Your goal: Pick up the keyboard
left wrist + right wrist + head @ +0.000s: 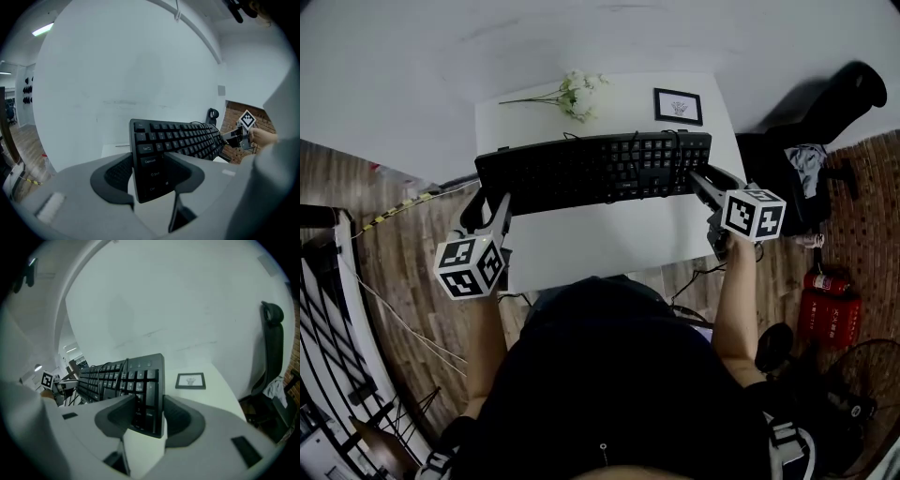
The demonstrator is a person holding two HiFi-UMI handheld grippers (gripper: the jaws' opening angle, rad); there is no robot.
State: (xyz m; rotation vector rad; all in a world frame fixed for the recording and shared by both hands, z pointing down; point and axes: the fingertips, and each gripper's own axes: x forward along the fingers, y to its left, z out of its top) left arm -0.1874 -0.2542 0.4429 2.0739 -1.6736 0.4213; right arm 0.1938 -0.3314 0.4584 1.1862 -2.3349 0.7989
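1. Holding the keyboard (595, 171) by its two short ends is the step in hand. The left gripper (492, 202) is clamped on the end with the Caps Lock and Shift keys, one pad on the key face and the other on the underside.
2. The right gripper (705, 186) is clenched the same way on the number-pad end (its own view shows that end pinched between both pads, with no gap on either side).
3. The keyboard spans the space between the two grippers over the white table (609, 246). From both gripper views it looks clear of the tabletop, so I judge the lift itself as good as done.
4. A thin cable (125, 373) lies across the keys near the right end. Where it runs to beyond the keyboard I cannot tell.
5. The next move calls for carrying both ends together, with the same spacing and the same height. If one hand leads, the board twists in the pads and could slip, since each grip takes only a narrow strip of it.
6. It also calls for some care with the cable, which could snag or pull taut. The flower sprig (575, 95) and small framed picture (678, 106) at the table's far edge lie beyond the keyboard and should be left alone.
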